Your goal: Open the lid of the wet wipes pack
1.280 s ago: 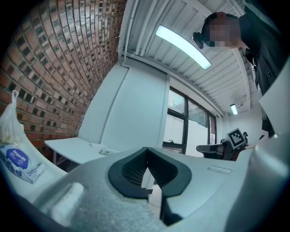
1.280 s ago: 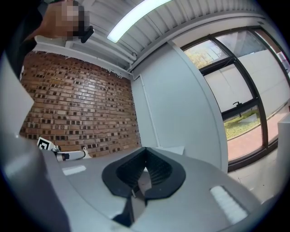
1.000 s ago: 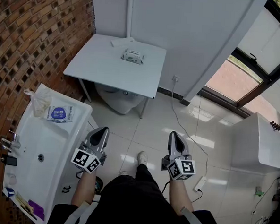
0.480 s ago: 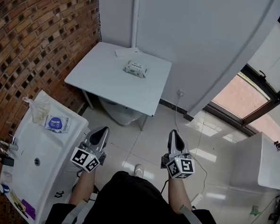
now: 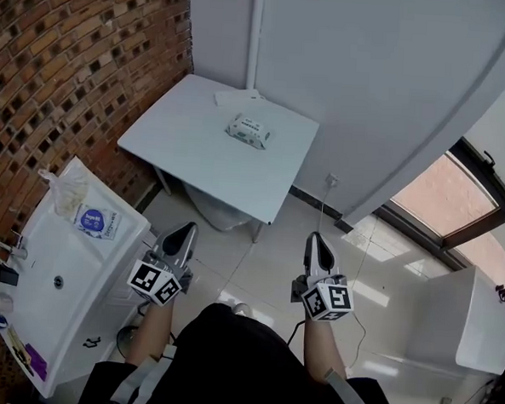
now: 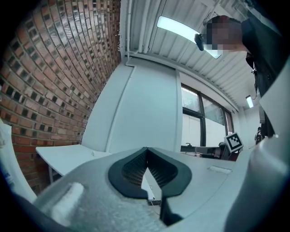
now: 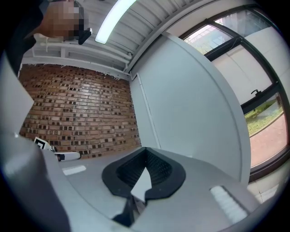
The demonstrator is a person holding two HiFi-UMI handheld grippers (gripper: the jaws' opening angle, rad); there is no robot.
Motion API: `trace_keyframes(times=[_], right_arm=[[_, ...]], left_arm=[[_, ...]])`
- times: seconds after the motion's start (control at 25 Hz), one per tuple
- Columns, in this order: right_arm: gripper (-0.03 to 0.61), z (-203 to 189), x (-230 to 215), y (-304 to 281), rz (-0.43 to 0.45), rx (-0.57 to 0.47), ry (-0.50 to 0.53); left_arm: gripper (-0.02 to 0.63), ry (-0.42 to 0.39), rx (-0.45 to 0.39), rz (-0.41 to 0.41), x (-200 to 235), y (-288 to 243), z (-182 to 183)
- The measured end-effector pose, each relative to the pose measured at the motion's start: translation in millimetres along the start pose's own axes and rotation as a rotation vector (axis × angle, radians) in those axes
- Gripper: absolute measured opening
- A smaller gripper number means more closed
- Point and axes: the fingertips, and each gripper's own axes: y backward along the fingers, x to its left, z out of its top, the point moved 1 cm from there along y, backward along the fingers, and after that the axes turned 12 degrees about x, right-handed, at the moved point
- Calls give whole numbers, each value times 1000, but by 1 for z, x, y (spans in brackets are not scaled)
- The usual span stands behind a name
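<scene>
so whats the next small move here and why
Probably step closer to the table: the wipes pack lies there, well beyond both grippers. The left gripper and right gripper are shut and empty, over the floor.

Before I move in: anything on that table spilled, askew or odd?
Nothing stands out. The wet wipes pack lies flat on the table, with a white sheet beyond it; no spill shows. Its lid is too small to judge. The left hand-held gripper and right hand-held gripper are shut, empty, short of the table.
</scene>
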Motion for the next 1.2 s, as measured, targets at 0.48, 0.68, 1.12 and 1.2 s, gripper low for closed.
trace_keyframes(times=[0.48,0.68,1.12,1.2], right_arm=[[3,-20,-43,-26,31,63,-47],[3,-18,-42,-42,27,68,-26],[3,-2,-66,-88,-34,77,1],[3,0,-63,-104,-27,87,7]], left_arm=[[0,-3,78,33,-5,-41,-16],[0,4,72,-1,5,-60,-13],[0,-5,54,-76,47,-129,6],[1,-9,49,-80,59,-139,11]])
